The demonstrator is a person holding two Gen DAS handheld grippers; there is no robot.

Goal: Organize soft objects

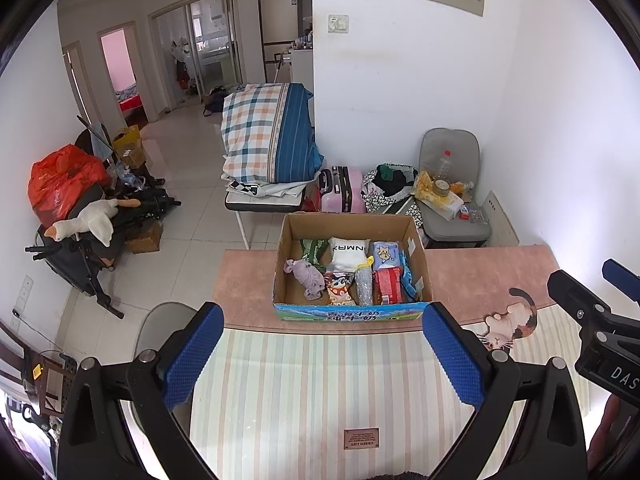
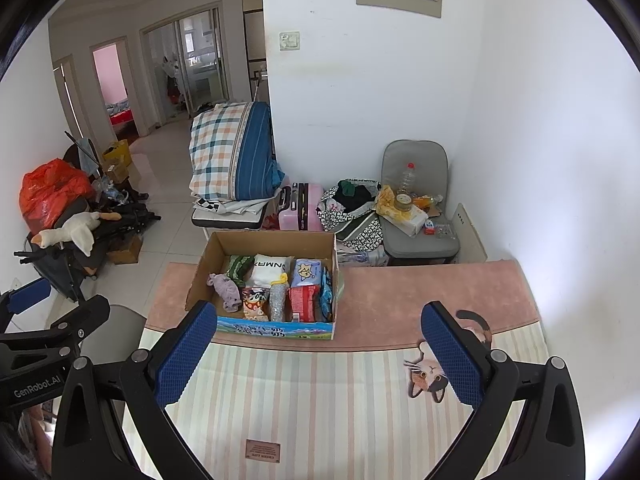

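Cardboard box [image 1: 352, 264] sits at the centre of the left wrist view, on the pink far strip of the counter [image 1: 304, 380], and holds the soft things: a lilac cloth bundle [image 1: 308, 278] at its left, a white packet [image 1: 349, 252] toward the back, a red pack [image 1: 389, 285] at the right. The left hand-held gripper [image 1: 322, 354] is spread wide and empty above the striped mat, low in the frame. Only this view shows the box straight ahead, with the other tool's black body at the right edge.

The right wrist view puts the cardboard box [image 2: 262, 280] left of centre and the cat print [image 2: 428, 374] just beside the right blue finger. The right hand-held gripper [image 2: 320, 354] is likewise wide open, holding nothing. The grey chair [image 2: 416, 216] with a bottle stands in the upper right.
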